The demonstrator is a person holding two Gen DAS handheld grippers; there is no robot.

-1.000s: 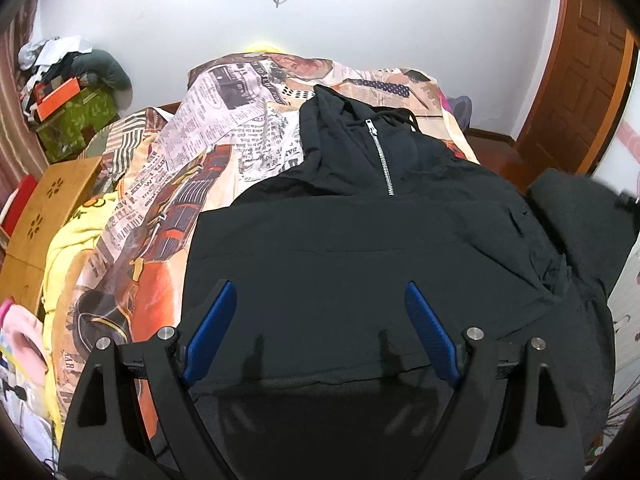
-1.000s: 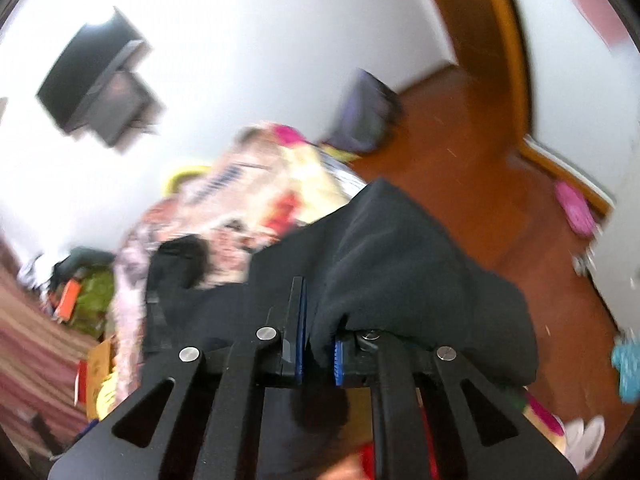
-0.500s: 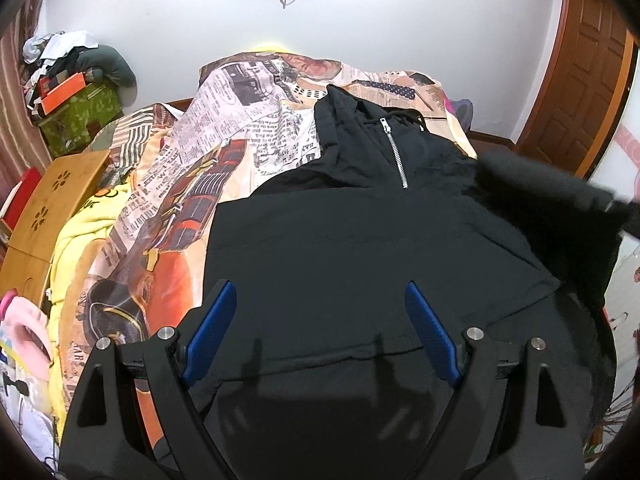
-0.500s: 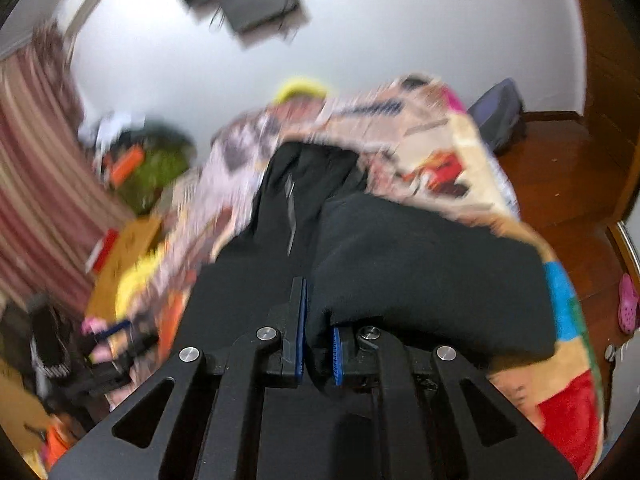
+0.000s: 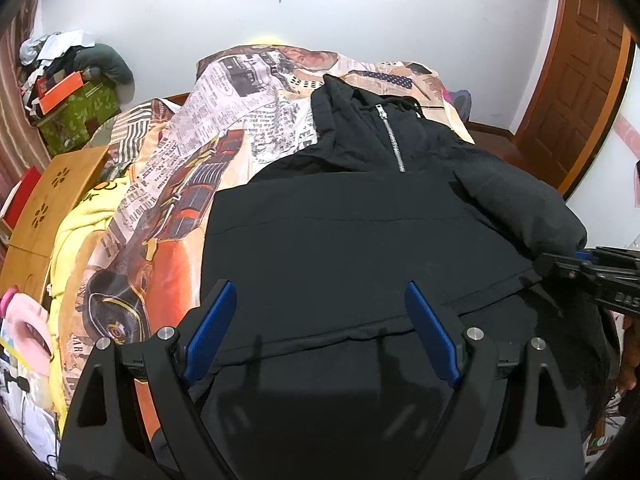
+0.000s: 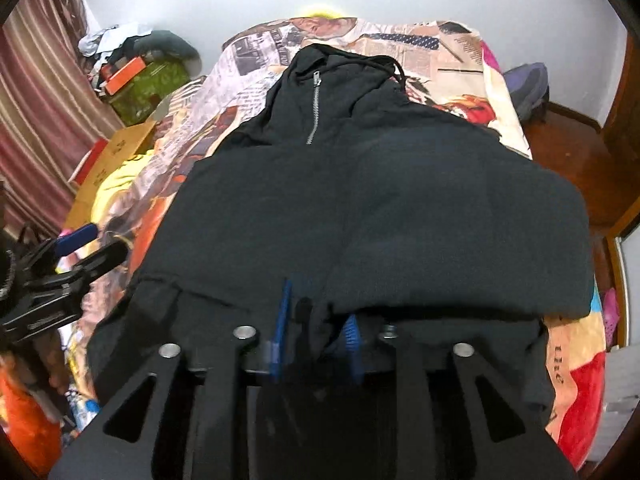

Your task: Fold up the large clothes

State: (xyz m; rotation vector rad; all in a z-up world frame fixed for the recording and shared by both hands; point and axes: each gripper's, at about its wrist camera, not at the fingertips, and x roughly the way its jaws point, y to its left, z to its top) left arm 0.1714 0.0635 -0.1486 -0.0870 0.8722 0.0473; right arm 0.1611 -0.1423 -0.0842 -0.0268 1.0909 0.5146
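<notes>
A black zip-neck hoodie (image 5: 360, 240) lies front up on the bed, hood toward the wall. Its right sleeve (image 5: 520, 208) is folded inward across the chest (image 6: 460, 232). My right gripper (image 6: 318, 320) is low over the hem; its jaws are opening, with the sleeve's cuff between the blue pads (image 6: 284, 312) and a gap showing beside it. In the left wrist view that gripper (image 5: 592, 268) enters from the right edge. My left gripper (image 5: 320, 320) hangs open over the hoodie's lower hem, nothing between its fingers; it also shows as the left gripper (image 6: 80, 248) at the bed's left side.
A newspaper-and-car print bedspread (image 5: 168, 208) covers the bed. On the left lie a yellow cloth (image 5: 80, 232), a wooden lap desk (image 5: 52, 200) and a green box (image 5: 76, 120) with clutter. A wooden door (image 5: 580, 80) and bare wood floor (image 6: 568, 148) are on the right.
My right gripper swung the sleeve from beyond the bed's right side in over the hoodie's body, then its jaws parted. The left gripper stayed open and hardly moved.
</notes>
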